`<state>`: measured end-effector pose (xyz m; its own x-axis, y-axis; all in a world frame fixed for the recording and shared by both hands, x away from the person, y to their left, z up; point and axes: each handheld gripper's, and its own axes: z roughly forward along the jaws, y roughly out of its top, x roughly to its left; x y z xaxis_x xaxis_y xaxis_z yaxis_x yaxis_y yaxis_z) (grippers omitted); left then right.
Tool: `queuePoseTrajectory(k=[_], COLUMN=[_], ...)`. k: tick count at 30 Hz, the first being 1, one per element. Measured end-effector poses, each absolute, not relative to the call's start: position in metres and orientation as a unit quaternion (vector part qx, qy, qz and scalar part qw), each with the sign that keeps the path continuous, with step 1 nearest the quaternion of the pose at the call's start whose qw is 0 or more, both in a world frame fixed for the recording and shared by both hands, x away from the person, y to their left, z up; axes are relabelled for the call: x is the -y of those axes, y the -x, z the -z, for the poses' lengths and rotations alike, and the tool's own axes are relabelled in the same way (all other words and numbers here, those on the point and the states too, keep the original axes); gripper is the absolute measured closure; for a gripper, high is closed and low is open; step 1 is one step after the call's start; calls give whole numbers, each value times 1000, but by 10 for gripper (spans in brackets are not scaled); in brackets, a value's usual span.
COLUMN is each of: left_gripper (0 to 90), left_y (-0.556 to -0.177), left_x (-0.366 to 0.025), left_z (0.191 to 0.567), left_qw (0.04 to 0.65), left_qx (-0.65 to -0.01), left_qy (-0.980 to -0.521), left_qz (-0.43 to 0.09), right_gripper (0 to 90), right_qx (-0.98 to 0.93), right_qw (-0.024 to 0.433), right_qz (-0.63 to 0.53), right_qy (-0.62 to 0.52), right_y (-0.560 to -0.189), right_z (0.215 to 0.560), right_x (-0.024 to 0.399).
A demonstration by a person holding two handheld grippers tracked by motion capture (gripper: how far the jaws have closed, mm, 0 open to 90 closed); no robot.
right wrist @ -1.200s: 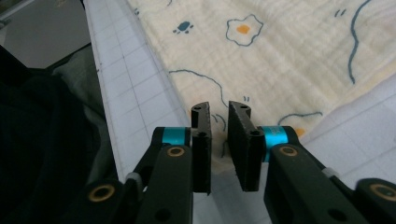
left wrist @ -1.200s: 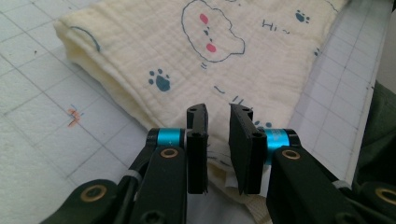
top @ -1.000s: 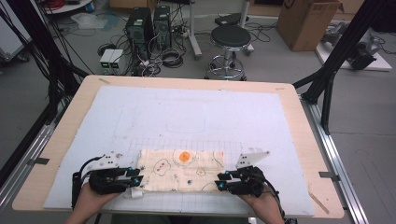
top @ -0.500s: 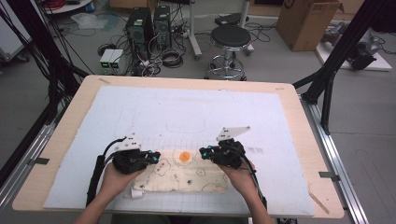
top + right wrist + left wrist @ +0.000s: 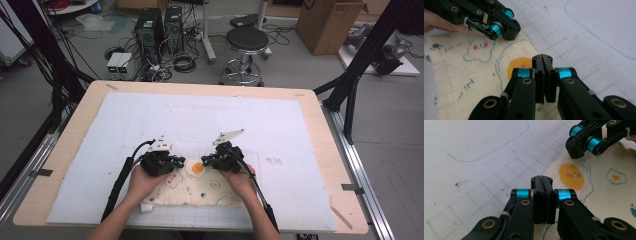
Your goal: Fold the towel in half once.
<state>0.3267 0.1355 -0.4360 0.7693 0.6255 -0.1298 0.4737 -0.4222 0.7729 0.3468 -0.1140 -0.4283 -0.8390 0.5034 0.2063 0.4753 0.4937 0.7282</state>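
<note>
the cloth (image 5: 197, 186) at the table's (image 5: 320, 125) 6 o'clock edge is being folded, both the left gripper (image 5: 541, 179) and right gripper (image 5: 542, 58) clamped on its far edge, which is judged next to be drawn toward 6 o'clock.

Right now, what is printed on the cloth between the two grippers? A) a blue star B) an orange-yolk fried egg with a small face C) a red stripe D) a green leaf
B: in the high view the orange yolk sits on the cream cloth between the left gripper and the right gripper; the left gripper view shows its small face.
</note>
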Motion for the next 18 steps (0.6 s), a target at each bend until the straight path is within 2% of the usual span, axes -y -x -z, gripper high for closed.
queuePoseTrajectory(k=[9,18], left_gripper=[885,880], left_y=[-330,-326], left_x=[-140,-158], left_z=[440,437], left_qw=[400,385], left_qx=[-333,-334], left_qy=[-848,-852], left_qz=[-100,-117], right_gripper=[893,886], right_qx=[-876,-869], right_qw=[18,20], right_qz=[-379,-383], right_qy=[-297,-314], right_y=[-351,-348], right_z=[437,438], right_x=[117,137])
